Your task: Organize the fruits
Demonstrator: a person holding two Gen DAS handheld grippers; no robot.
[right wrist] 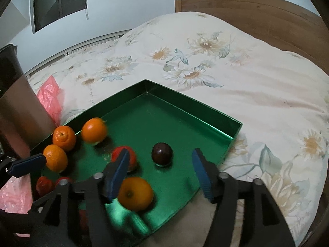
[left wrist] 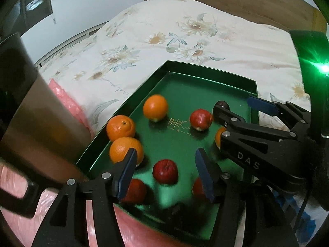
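A green tray (left wrist: pixel 205 70) lies on the bed with oranges and red apples loose in it. In the left wrist view my left gripper (left wrist: pixel 166 152) stands open over the tray's near end. A red apple (left wrist: pixel 165 171) lies between its fingers, clear of both pads. An orange (left wrist: pixel 125 150) sits just outside the left finger. In the right wrist view my right gripper (right wrist: pixel 161 153) is wide open, and a dark plum (right wrist: pixel 162 154) rests on the tray floor (right wrist: pixel 144 119) between the tips, untouched. Another orange (right wrist: pixel 135 193) lies by its left finger.
Two more oranges (left wrist: pixel 155 108) (left wrist: pixel 121 128) sit by the tray's left wall, with an apple (left wrist: pixel 201 120) mid-tray. A floral quilt (right wrist: pixel 205 72) covers the bed, with a wooden headboard (right wrist: pixel 257 10) behind. A brown bag (left wrist: pixel 37 123) and pink plastic (right wrist: pixel 50 96) lie to the left.
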